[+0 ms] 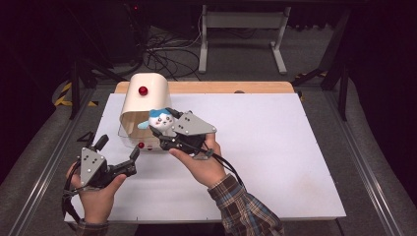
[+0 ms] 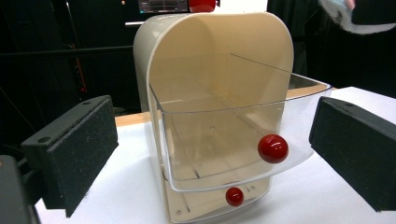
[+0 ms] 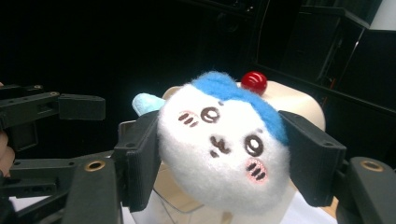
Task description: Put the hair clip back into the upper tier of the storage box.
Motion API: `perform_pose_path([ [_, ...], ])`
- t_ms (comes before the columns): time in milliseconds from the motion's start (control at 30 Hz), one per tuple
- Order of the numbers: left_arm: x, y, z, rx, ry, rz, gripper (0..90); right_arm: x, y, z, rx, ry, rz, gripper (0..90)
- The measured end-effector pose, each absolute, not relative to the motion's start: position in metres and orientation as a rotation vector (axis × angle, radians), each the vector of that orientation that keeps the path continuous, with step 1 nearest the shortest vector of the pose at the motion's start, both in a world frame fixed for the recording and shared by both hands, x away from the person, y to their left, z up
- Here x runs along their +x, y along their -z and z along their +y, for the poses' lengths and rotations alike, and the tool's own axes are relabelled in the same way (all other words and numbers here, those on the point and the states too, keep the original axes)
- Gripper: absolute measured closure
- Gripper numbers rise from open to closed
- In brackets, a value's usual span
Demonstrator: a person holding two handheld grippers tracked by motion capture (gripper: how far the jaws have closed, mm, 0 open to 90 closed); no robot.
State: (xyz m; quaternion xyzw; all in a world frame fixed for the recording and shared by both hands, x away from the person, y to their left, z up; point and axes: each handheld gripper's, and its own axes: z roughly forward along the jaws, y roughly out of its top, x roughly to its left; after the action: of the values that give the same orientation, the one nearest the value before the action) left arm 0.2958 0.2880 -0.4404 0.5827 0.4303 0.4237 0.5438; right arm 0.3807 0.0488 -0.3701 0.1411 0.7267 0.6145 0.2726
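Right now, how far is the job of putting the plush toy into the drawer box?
Done: the clear drawer of the cream box is pulled open, and it looks empty. In hand: the right gripper is shut on the plush toy, holding it above the open drawer. The left gripper waits open in front of the box. Left: probably drop the toy in and push the drawer shut.

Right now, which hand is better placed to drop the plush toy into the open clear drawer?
Right. The right gripper is shut on the plush toy, just above the clear drawer. The left gripper stands open and empty, short of it.
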Motion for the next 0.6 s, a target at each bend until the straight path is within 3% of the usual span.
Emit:
perform_pose_path([
  [600, 0.295, 0.439, 0.289, 1.378, -0.995, 1.016, 1.9, 0.383, 0.375, 0.077, 0.345, -1.643, 1.969, 34.5],
])
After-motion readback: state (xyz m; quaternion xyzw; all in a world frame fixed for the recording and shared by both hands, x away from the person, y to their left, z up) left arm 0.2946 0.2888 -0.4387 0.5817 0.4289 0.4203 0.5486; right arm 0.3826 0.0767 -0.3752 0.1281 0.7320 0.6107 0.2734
